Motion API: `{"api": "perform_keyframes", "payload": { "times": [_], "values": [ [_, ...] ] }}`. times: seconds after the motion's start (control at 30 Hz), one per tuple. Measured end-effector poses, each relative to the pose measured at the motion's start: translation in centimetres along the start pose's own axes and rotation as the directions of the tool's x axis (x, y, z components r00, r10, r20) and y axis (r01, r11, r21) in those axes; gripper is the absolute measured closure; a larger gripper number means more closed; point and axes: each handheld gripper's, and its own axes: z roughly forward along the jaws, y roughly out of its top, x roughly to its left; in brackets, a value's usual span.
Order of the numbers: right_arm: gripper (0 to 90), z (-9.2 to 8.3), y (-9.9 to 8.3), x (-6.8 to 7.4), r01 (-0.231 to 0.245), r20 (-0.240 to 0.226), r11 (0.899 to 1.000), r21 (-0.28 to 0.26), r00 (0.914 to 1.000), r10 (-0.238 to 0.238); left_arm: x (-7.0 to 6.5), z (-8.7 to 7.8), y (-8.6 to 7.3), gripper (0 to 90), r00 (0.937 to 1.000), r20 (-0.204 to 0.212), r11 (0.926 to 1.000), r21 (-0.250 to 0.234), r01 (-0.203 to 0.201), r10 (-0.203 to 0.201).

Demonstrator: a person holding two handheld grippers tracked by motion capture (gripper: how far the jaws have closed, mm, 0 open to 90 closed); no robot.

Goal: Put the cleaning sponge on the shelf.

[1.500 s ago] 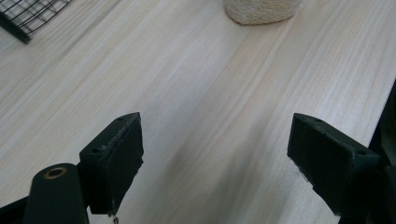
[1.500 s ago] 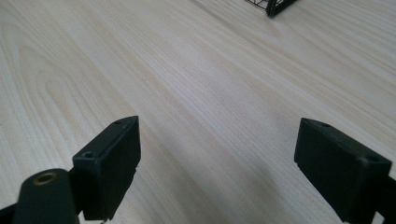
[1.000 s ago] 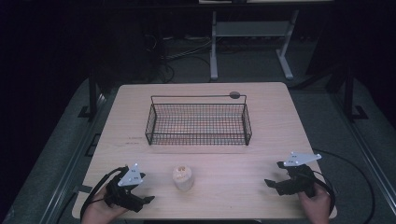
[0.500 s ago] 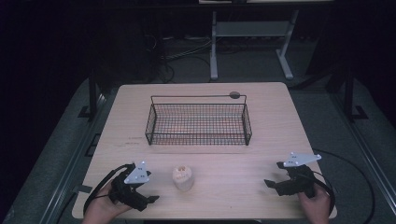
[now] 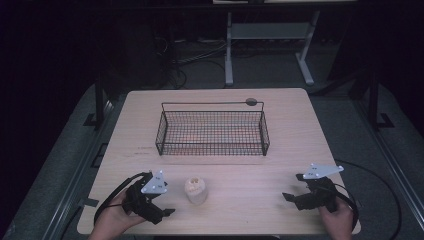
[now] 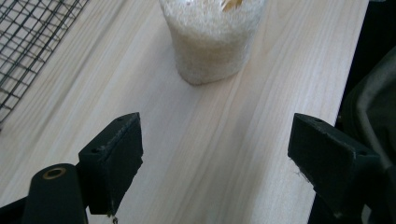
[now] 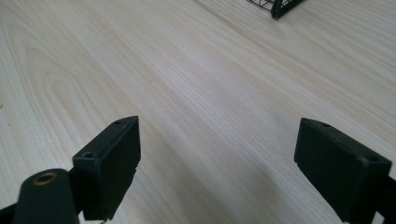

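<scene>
We hold our left gripper (image 5: pixel 162 214) wide open near the table's (image 5: pixel 240 200) front left corner. The white cup (image 5: pixel 196 190) stands just beside it, untouched. Our right gripper (image 5: pixel 292 196) waits open near the front right corner.

The wire basket (image 5: pixel 212 127) stands on the table (image 5: pixel 300 125) near the far edge, about midway between the left and right edges. The cup (image 5: pixel 196 190) stands near the front edge, in front of the basket and left of the middle. The left gripper (image 5: pixel 162 212) is near the front left corner, just beside the cup; the right gripper (image 5: pixel 292 196) is near the front right corner, well apart from it.
</scene>
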Motion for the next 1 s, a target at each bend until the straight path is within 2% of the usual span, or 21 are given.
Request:
{"api": "perform_keyframes", "payload": {
  "times": [0.33,1.0],
  "values": [
    [14.2,0.0,0.0,0.1,-0.003,-0.004,1.000,0.000,1.0000,0.003,0.2,0.1,1.6,16.9,0.9992,0.023,0.9993,0.021,-0.033,0.032],
    [14.2,-0.1,0.0,0.0,0.003,-0.008,1.000,-0.005,1.0000,-0.003,0.6,0.8,3.7,16.9,0.9973,0.041,0.9975,0.034,-0.062,0.060]
  ]
}}
